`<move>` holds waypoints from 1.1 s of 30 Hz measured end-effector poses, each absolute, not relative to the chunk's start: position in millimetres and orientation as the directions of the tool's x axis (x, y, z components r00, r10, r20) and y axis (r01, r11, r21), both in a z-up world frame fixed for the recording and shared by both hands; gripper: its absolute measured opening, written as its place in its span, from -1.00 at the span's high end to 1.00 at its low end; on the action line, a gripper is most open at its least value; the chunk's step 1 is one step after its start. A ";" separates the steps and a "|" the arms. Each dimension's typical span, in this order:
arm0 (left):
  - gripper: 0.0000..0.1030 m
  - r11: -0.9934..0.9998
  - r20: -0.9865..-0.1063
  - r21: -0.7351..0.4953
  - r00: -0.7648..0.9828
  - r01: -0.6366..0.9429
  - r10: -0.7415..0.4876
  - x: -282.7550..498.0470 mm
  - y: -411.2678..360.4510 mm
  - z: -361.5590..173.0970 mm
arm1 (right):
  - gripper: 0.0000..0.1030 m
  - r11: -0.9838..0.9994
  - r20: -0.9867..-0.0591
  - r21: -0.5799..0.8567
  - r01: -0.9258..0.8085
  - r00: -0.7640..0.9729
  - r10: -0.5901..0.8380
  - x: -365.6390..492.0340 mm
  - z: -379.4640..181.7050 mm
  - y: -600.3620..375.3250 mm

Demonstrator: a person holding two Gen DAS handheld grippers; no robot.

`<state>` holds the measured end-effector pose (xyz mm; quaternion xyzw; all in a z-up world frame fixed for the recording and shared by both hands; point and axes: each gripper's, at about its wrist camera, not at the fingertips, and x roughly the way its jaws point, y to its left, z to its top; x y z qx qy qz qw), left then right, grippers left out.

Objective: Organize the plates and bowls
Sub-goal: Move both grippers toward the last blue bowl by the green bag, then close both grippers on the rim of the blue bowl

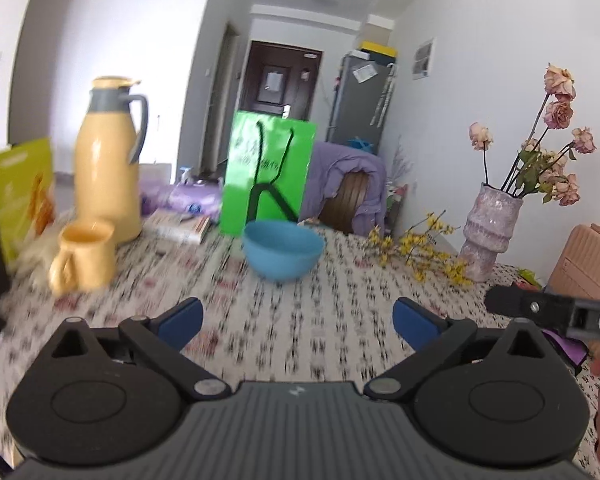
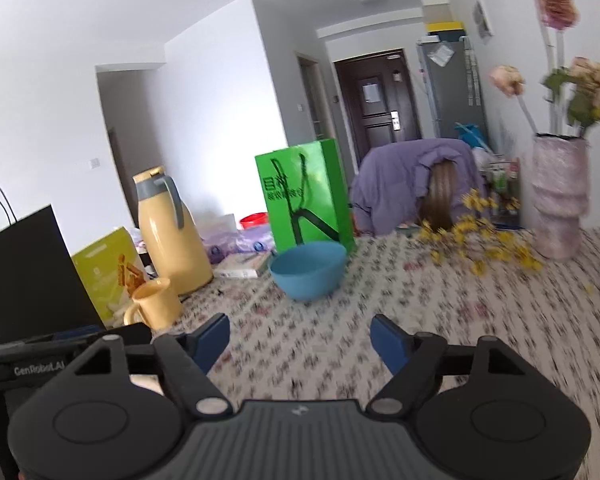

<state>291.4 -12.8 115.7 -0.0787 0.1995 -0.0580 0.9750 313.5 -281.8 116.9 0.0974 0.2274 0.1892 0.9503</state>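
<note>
Two tongs, both empty: left tongs [image 1: 298, 322] spread wide w/ nothing between the blue pads, right tongs [image 2: 300, 342] also apart, somewhat narrower, nothing held. Both hang over bare patterned cloth on the bench [image 1: 320, 332], pointing toward the blue bowl [image 1: 283, 250], which sits upright by itself, near the middle-back of the bench, just in front of the green bag [image 1: 268, 172]. No plates visible in either view; can't tell where they are.

Why so, as I read it: bowl looks parked toward the back to keep the front of the bench free, and the wide-open pads w/ nothing in them fit a let-go rather than a reach. That's a judgement only.

Room & edges:
- Front strip betw. tongs and bowl is clear, easy to move thru.
- Left side crowded: yellow mug [image 1: 84, 256] near the yellow flask [image 1: 108, 160], book [image 1: 182, 226] beside the flask base, black bag [image 2: 32, 272] at the left edge.
- Right side: yellow flower sprigs [image 1: 416, 248] lie loose by the pink vase [image 1: 490, 232]; vase is tall w/ dried roses, likely tippy if bumped.
- Bowl nearly touches the green bag, so little slack behind it.
- Tongs are side by side, close; each shows at the edge of the other's view, so wide sideways sweeps risk a clash.
</note>
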 end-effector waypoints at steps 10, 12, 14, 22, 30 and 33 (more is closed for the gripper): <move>-1.00 0.980 -0.413 -0.176 0.897 0.092 -0.158 405.8 2.4 128.8 | -0.52 0.900 -0.469 0.226 -0.372 0.768 0.435 444.4 141.0 -264.3; -1.00 0.980 -0.424 -0.184 0.893 0.079 -0.151 431.4 7.5 125.0 | -0.52 0.904 -0.499 0.190 -0.384 0.755 0.426 470.5 139.1 -257.8; -1.00 0.975 -0.448 -0.214 0.882 0.053 -0.146 461.3 15.7 120.0 | -0.52 0.908 -0.518 0.172 -0.381 0.749 0.413 495.3 135.6 -253.6; -0.99 0.925 -0.547 -0.379 0.802 0.019 -0.241 566.1 39.5 88.4 | -0.50 0.917 -0.605 0.209 -0.339 0.692 0.394 603.4 96.2 -233.7; -0.96 0.934 -0.607 -0.357 0.762 -0.009 -0.225 630.9 35.5 55.6 | -0.38 0.921 -0.694 0.307 -0.240 0.606 0.389 688.4 34.0 -216.2; -0.86 0.939 -0.626 -0.344 0.751 -0.024 -0.210 647.7 34.5 45.2 | -0.30 0.926 -0.717 0.320 -0.199 0.588 0.374 706.7 14.7 -214.5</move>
